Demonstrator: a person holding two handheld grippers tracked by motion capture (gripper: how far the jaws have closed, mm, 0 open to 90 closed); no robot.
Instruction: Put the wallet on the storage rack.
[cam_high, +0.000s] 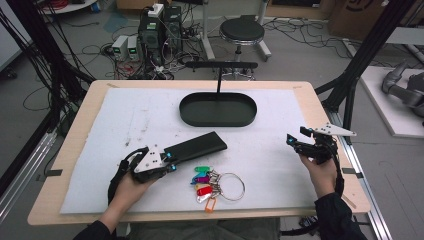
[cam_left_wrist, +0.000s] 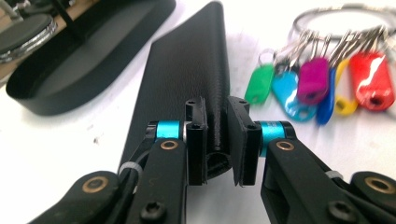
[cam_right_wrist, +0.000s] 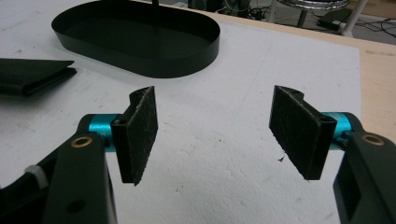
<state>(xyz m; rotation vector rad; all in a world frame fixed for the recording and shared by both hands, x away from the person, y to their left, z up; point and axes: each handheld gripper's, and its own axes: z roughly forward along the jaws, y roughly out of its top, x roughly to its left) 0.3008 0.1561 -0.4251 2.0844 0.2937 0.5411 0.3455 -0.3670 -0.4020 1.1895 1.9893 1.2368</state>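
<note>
A long black leather wallet (cam_high: 196, 147) lies slanted on the white mat left of centre. My left gripper (cam_high: 169, 161) is shut on its near end; in the left gripper view the pads (cam_left_wrist: 197, 140) pinch the wallet's edge (cam_left_wrist: 187, 74). A key ring with several coloured tags (cam_high: 207, 182) lies just in front of the wallet, its tags (cam_left_wrist: 313, 79) to the right of the jaws. My right gripper (cam_high: 291, 141) hovers over the mat's right side, open, with nothing between its pads (cam_right_wrist: 140, 133). A black oval tray (cam_high: 218, 109) with an upright post sits at the back centre.
The white mat (cam_high: 280, 170) covers a wooden table (cam_high: 320, 100). Beyond the far edge stand a round stool (cam_high: 242, 31), power supplies and tangled cables (cam_high: 150, 40). A black frame leg (cam_high: 365, 55) rises at the right.
</note>
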